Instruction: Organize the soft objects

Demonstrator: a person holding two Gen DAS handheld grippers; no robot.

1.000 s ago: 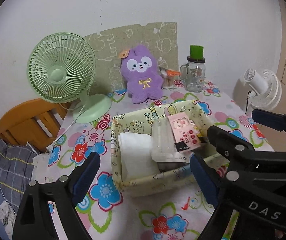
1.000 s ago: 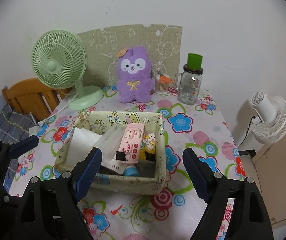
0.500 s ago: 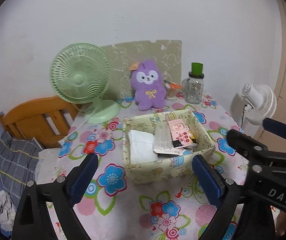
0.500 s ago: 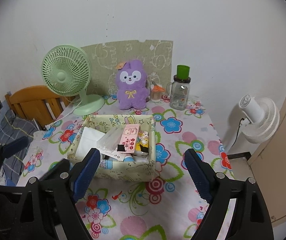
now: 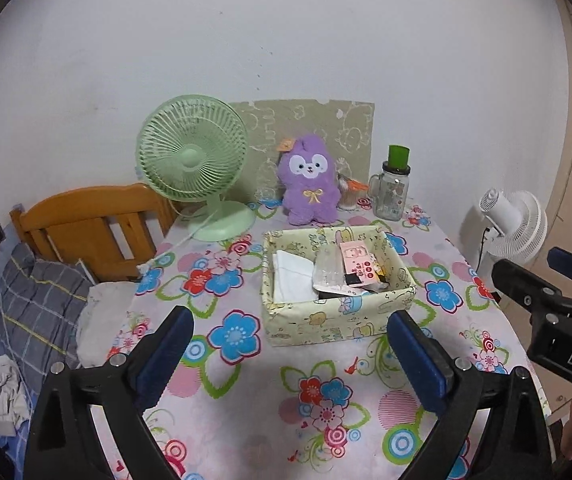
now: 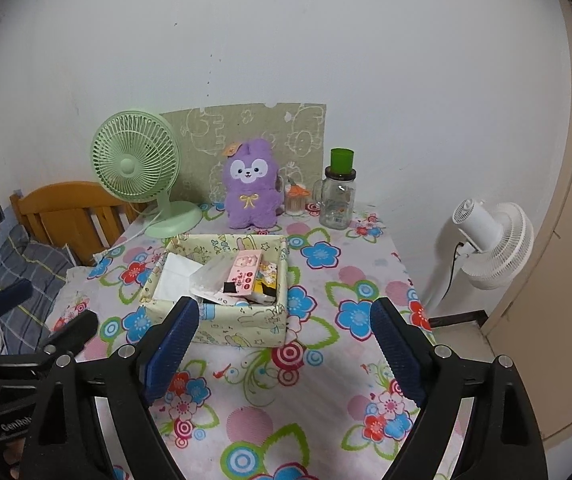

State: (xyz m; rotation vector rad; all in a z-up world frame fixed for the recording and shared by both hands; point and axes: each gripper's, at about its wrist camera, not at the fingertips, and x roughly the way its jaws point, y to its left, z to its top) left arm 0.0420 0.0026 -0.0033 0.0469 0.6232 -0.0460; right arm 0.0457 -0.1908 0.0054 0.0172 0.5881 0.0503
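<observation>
Soft items sit packed in the fabric storage box [image 5: 337,312] near the middle of the flowered tablecloth [image 5: 246,400]: a folded white cloth [image 5: 291,276] on its left side, a clear plastic packet [image 5: 327,272] beside it, and a pink printed pack [image 5: 359,266] leaning across the right half. Purple plush toy [image 5: 309,180] stands upright behind the box, against a green patterned board [image 5: 349,128] at the wall, well apart from the box. Green desk fan [image 5: 194,160] stands to the plush's left; a glass jar with green lid [image 5: 393,188] stands to its right. White fan [image 5: 513,224] stands off the table's right edge. Left gripper [image 5: 289,354] hangs over the near part of the cloth, jaws spread wide, nothing between the pads. Right gripper [image 6: 284,346] is likewise spread wide and holds nothing; its pads frame the box's near wall from above without touching. Wooden headboard [image 5: 86,220] and grey checked bedding [image 5: 34,304] lie left of the table.
</observation>
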